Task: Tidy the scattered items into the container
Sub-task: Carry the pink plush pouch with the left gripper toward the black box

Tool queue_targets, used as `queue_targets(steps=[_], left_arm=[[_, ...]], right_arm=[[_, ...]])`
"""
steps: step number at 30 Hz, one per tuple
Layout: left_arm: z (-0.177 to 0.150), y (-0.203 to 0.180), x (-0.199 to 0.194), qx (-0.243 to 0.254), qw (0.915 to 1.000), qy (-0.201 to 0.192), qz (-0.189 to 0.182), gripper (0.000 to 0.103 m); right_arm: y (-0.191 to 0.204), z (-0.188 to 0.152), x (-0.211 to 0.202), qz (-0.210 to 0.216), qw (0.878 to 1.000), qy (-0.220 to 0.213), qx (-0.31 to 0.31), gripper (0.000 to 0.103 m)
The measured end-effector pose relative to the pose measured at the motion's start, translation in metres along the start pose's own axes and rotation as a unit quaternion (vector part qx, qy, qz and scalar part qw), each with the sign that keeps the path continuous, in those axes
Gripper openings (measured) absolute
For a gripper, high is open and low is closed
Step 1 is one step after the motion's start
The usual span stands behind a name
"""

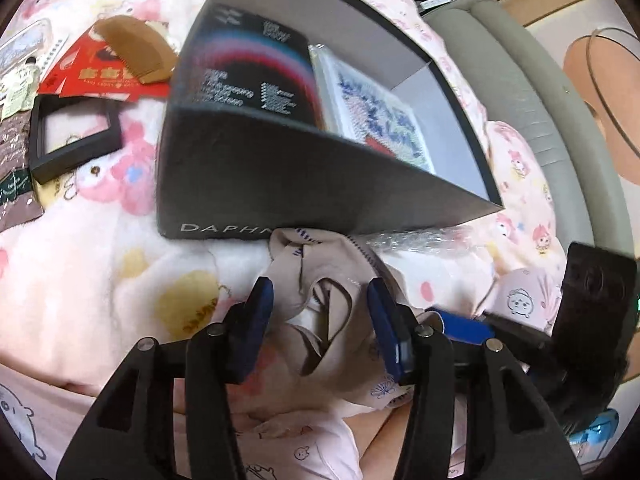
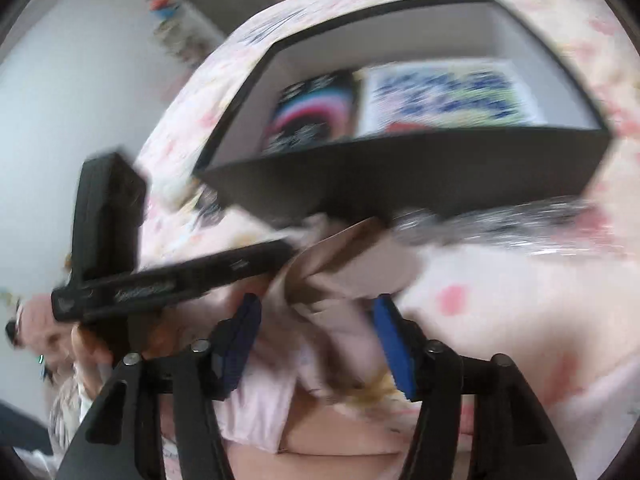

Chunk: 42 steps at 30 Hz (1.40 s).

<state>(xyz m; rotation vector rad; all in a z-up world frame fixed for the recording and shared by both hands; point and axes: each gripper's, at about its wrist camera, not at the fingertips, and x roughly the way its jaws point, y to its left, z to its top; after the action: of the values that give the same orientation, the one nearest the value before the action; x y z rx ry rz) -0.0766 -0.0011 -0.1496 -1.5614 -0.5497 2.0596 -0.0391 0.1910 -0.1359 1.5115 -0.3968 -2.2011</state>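
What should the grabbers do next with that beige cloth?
Probably close the left gripper on the beige cloth. Its jaws stand open with the cloth between them, and the cloth lies outside the box, against its near wall.

"DAPHN…" on dark box (image 1: 280,184) front wall; other print too blurred to read

Beige cloth (image 2: 320,276) between open right tool (image 2: 318,320) pads, below black box (image 2: 400,176).
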Motion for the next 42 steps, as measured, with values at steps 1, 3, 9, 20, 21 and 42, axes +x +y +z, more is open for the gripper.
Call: queue_targets(steps=[1,3,9,20,21,42], left_arm=[[0.0,0.001,0.001,-0.004,1.0,0.0,0.0,0.049],[0.0,0.002,0.001,-0.01,0.9999,-0.003,-0.002,0.049],[-0.002,0.007,-0.002,-0.018,0.9997,-0.01,-0.009,0.049],[0.001,0.004,0.005,-0.013,0.9996,0.01,-0.021,0.054],[0.001,0.003,0.008,-0.009,0.9996,0.017,-0.02,0.054],[0.004,-0.004,-0.018,0.01,0.9961,-0.018,0.085,0.053]], right_arm=[[0.004,-0.001,0.01,-0.008,1.0,0.011,-0.006,0.056],[0.008,-0.004,0.029,-0.012,0.999,0.033,-0.012,0.03],[0.016,-0.001,0.005,0.036,0.999,-0.022,-0.015,0.005],[-0.022,-0.007,-0.007,0.029,0.998,-0.007,0.055,0.017],[-0.016,-0.011,-0.002,0.034,0.998,0.005,0.048,0.031],[-0.001,-0.019,0.047,-0.015,0.997,0.062,0.043,0.045]])
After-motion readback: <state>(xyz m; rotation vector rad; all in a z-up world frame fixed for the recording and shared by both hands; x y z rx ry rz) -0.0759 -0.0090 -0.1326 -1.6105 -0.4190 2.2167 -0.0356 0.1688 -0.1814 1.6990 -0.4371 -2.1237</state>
